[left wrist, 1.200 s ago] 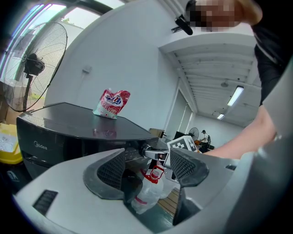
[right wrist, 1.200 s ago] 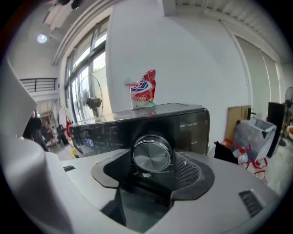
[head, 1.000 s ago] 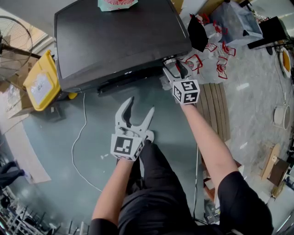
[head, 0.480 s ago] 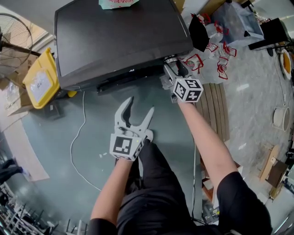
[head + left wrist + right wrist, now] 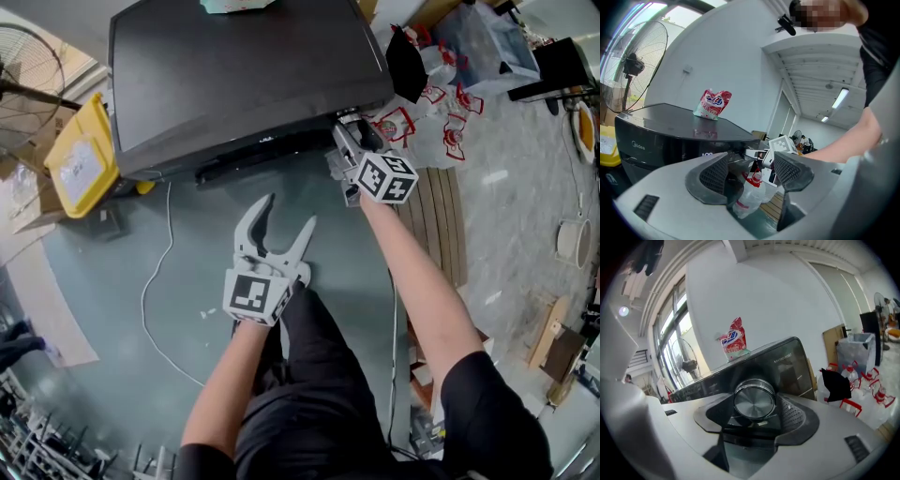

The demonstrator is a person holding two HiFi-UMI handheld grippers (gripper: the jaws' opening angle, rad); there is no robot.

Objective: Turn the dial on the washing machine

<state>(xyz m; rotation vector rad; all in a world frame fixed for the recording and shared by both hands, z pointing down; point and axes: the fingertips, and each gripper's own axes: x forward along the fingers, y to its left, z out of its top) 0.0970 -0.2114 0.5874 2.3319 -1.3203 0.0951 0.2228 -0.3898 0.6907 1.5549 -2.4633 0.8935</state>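
The black washing machine fills the top of the head view. Its round silver dial sits at the right end of the front panel. My right gripper is shut on the dial, a pad on each side of it. In the head view that gripper reaches up to the machine's front right corner, with its marker cube tilted. My left gripper hangs open over the floor in front of the machine, holding nothing. In the left gripper view its jaws frame the right gripper's cube.
A red and white bag stands on the machine's top. Water bottles, a black cloth and a wooden pallet lie to the right. A yellow container, a fan and a white cable are at the left.
The right gripper's marker cube has rotated clockwise on the dial and shifted slightly up and right. The left gripper has stayed in place, still open.
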